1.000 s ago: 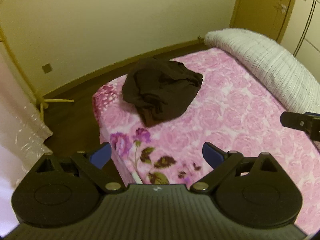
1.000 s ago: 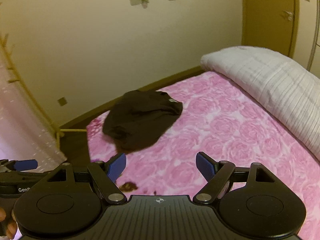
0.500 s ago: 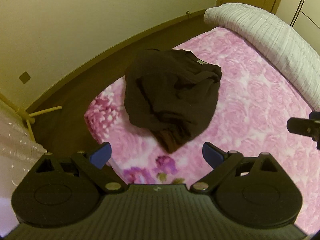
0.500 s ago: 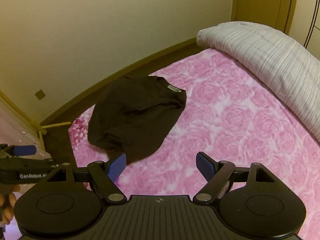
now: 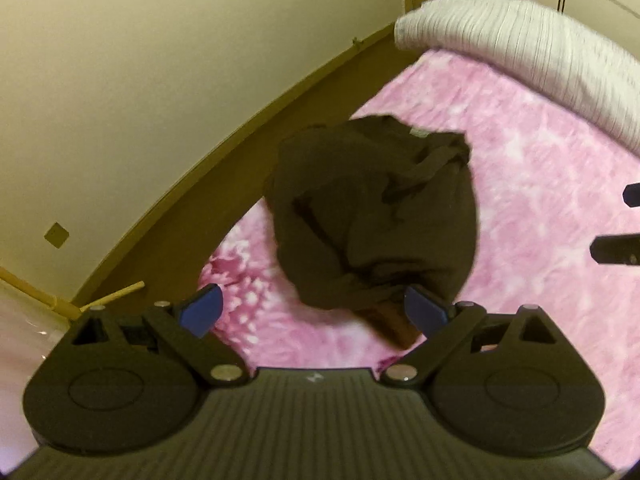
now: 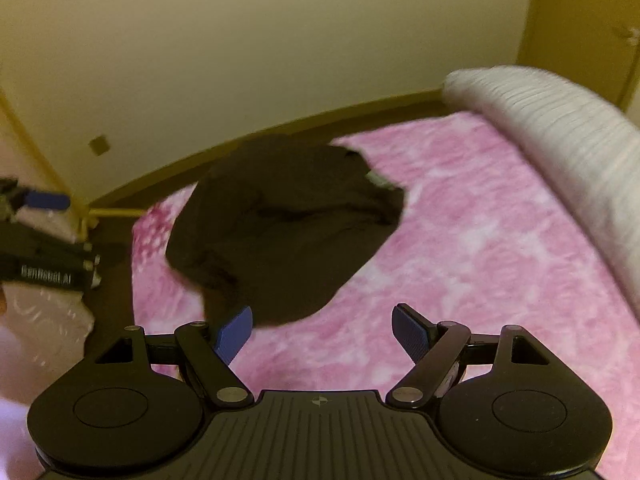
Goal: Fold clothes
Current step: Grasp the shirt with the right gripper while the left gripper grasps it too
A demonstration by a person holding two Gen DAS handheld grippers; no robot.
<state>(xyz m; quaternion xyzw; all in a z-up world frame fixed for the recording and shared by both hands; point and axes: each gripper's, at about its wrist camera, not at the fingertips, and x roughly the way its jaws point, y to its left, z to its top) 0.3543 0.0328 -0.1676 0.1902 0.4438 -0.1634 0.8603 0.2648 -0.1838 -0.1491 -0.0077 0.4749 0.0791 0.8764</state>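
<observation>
A dark brown garment (image 5: 372, 216) lies crumpled in a heap near the corner of a bed with a pink rose-patterned cover (image 5: 536, 184). A small pale label shows at its far edge. My left gripper (image 5: 316, 312) hangs open just above the heap's near edge, its blue pads wide apart with nothing between them. In the right wrist view the same garment (image 6: 288, 224) sits ahead and slightly left of my right gripper (image 6: 324, 334), which is open and empty over the bedcover. The left gripper's body (image 6: 44, 256) shows at that view's left edge.
A rolled white striped duvet (image 5: 532, 52) lies along the bed's far right side. Dark wooden floor (image 5: 168, 240) and a cream wall border the bed on the left. A yellow wooden rack leg (image 5: 108, 294) and pale plastic-wrapped bundle stand at lower left. Doors at far right.
Both grippers have moved forward toward the garment, which now looks larger and closer in both views. Both stay open. The garment itself has not moved.
</observation>
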